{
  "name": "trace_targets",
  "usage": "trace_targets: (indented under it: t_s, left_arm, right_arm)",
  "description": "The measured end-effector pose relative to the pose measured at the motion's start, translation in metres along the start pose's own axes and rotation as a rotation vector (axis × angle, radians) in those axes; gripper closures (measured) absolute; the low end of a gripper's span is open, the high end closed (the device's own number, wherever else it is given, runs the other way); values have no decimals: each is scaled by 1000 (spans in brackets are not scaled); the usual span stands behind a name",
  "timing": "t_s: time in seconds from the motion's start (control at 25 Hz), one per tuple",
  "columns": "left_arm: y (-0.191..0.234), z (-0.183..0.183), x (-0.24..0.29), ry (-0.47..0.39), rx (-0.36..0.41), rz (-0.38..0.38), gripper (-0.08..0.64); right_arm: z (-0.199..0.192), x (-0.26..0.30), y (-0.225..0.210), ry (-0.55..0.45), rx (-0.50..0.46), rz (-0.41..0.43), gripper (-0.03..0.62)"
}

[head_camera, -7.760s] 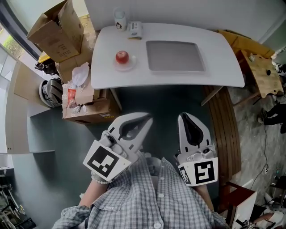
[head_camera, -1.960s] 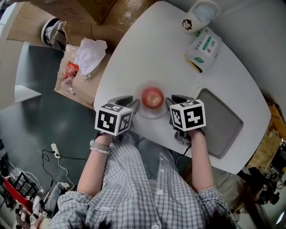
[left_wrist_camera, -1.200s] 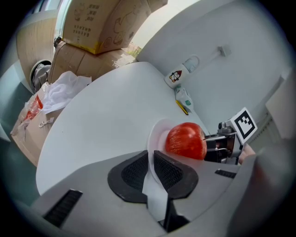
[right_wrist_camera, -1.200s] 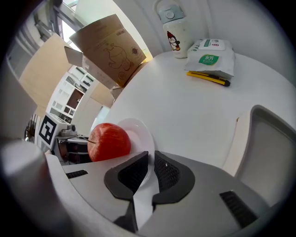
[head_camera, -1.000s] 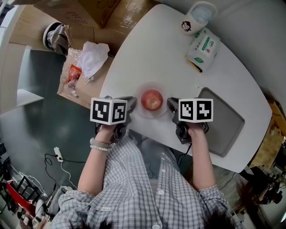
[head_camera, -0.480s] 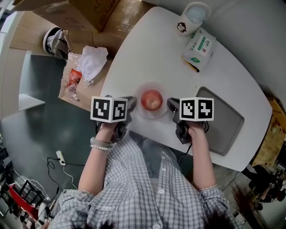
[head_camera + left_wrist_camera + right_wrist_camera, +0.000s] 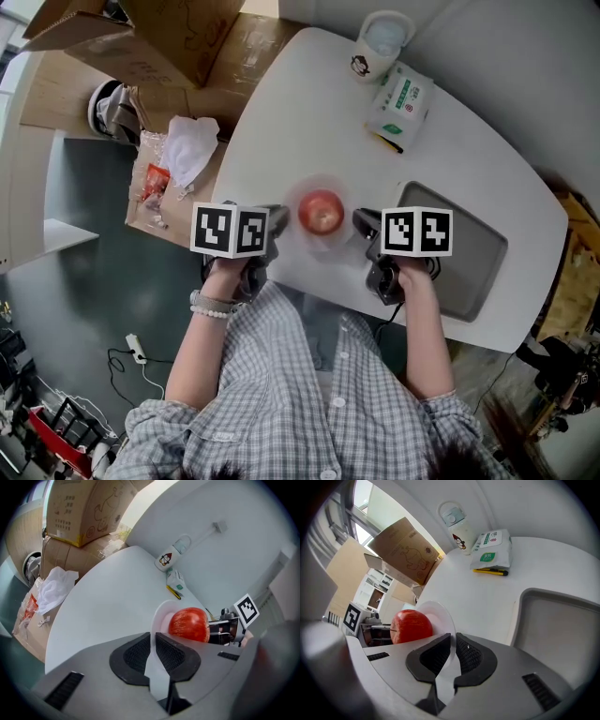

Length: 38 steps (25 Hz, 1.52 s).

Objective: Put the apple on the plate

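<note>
Red apple [image 7: 322, 210] sits on the small white plate [image 7: 159, 617], by the near edge of the white counter [image 7: 281, 122]. Left gripper [image 7: 153, 641] is clamped on the plate's left rim and right gripper [image 7: 453, 644] on its right rim. Both sets of jaws are nearly together, with only the thin rim between the pads. Apple touches neither gripper. Grey tray [image 7: 473, 248] is just beside the right gripper. Cup [image 7: 377, 42] and green-and-white packet [image 7: 398, 98] are at the far end, well apart from the plate.

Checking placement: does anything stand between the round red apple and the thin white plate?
Nothing visible does. The apple already sits on the plate; the left gripper and right gripper each pinch its rim, on opposite sides.
</note>
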<state>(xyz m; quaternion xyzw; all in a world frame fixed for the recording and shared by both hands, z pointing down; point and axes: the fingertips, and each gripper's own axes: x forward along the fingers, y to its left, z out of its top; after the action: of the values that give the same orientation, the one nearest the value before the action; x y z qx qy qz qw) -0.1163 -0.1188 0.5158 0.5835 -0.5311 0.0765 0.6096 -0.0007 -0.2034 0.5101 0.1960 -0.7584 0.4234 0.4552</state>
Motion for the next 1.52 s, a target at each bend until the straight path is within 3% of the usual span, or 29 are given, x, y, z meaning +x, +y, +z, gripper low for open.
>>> trace_targets:
  t_s: [0.72, 1.52]
  left_arm:
    - [-71, 8, 20, 61, 118, -98, 520]
    - [-142, -6, 84, 188, 218, -153, 520]
  right_arm:
    - [-9, -63, -42, -114, 105, -55, 543]
    - [-34, -112, -122, -185, 227, -117, 543]
